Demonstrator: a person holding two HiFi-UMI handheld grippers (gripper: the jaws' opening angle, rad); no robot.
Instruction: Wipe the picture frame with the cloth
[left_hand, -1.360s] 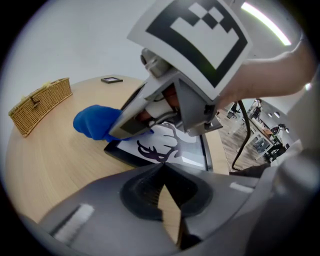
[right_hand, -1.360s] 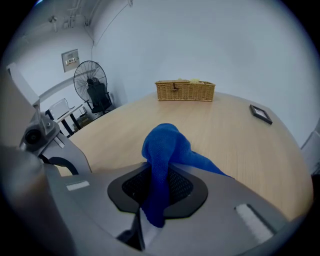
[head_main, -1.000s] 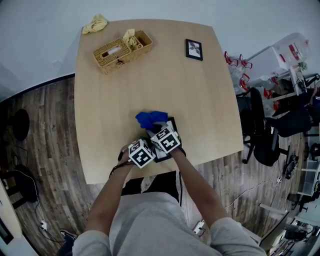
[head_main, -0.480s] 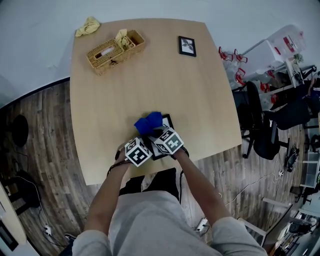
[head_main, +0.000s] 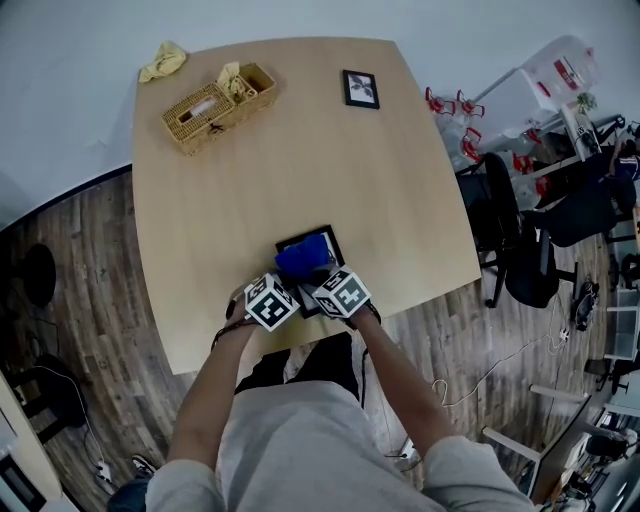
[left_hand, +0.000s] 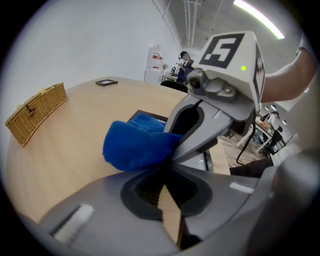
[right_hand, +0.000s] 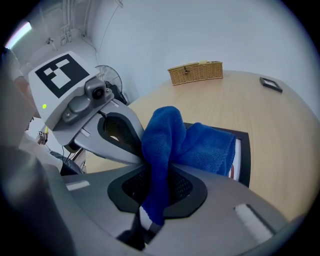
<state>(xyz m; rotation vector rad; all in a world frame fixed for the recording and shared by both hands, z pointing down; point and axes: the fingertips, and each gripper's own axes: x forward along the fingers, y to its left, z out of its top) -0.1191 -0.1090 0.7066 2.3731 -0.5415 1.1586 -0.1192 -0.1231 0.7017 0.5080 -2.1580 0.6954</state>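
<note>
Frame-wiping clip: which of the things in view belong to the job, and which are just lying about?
In the job: blue cloth, shut in the right gripper; large picture frame under it; left gripper beside it.
Lying about: wicker basket; small picture frame near the far edge; yellow rag; office chair.

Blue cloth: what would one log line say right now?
right gripper: shut on blue cloth | cloth: lying on picture frame | left gripper: jaws together beside frame
</note>
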